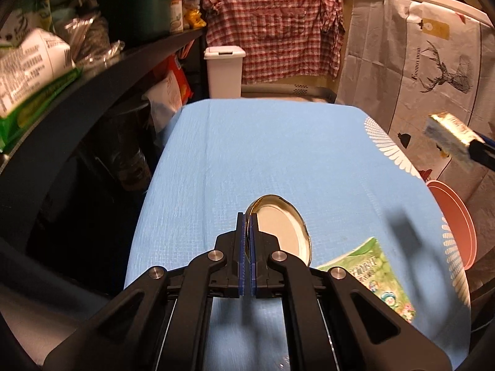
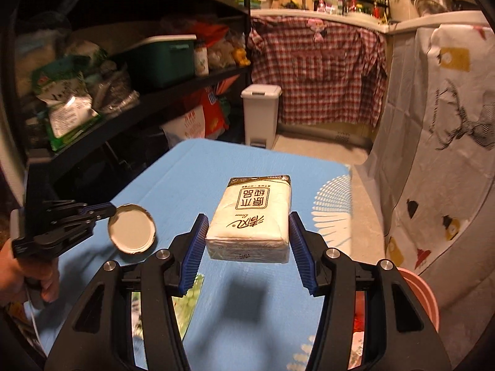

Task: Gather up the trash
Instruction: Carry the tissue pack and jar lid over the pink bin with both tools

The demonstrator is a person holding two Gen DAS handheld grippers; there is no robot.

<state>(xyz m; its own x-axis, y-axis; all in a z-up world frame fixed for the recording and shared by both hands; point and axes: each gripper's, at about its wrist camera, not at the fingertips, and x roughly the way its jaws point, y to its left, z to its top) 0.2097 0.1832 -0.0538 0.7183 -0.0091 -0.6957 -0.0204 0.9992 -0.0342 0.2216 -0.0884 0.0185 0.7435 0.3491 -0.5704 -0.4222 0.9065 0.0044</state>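
Both are lifted off the worktop [image 2: 161,173]: left gripper [image 1: 246,225] fingers pinch a jar lid [image 1: 280,232], right gripper [image 2: 247,232] fingers clamp a tissue pack [image 2: 253,213]; next, carry both to the bin [image 2: 260,114].

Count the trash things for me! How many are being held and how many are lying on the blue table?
Held in a tool: 2, the jar lid in the left tool and the tissue pack in the right tool.
Lying on the blue table: 1, the green wrapper.
Total: 3

Home kitchen, sink counter [image 2: 324,15], stocked pantry shelves [image 2: 148,92], pedal bin [image 2: 260,114]
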